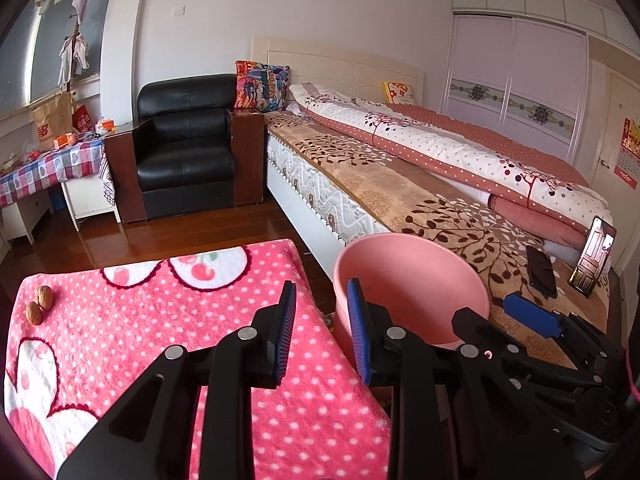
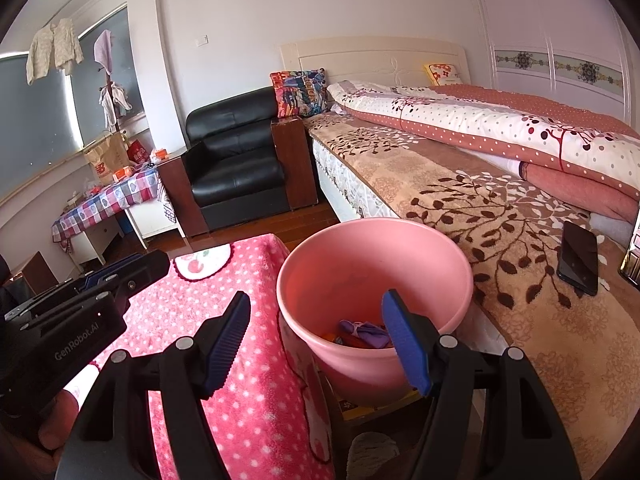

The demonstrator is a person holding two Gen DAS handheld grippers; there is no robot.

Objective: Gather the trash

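A pink bin (image 2: pixel 372 264) stands on the floor between the pink dotted blanket (image 1: pixel 160 320) and the bed. Purple and orange scraps (image 2: pixel 366 332) lie at its bottom. My right gripper (image 2: pixel 316 340) hangs over the bin's near rim, open, with nothing between its fingers. Over the blanket's right edge, just left of the bin (image 1: pixel 412 280), my left gripper (image 1: pixel 322 328) is open and empty. Two walnuts (image 1: pixel 40 304) rest on the blanket at the far left. One blue pad (image 1: pixel 532 314) of the right gripper shows beside the bin.
The bed (image 2: pixel 500 220) runs along the right, with a black phone (image 2: pixel 578 258) flat on it and a second phone (image 1: pixel 592 256) propped upright. A black armchair (image 1: pixel 186 148) and a table with a checked cloth (image 1: pixel 48 164) stand behind on the wood floor (image 1: pixel 200 232).
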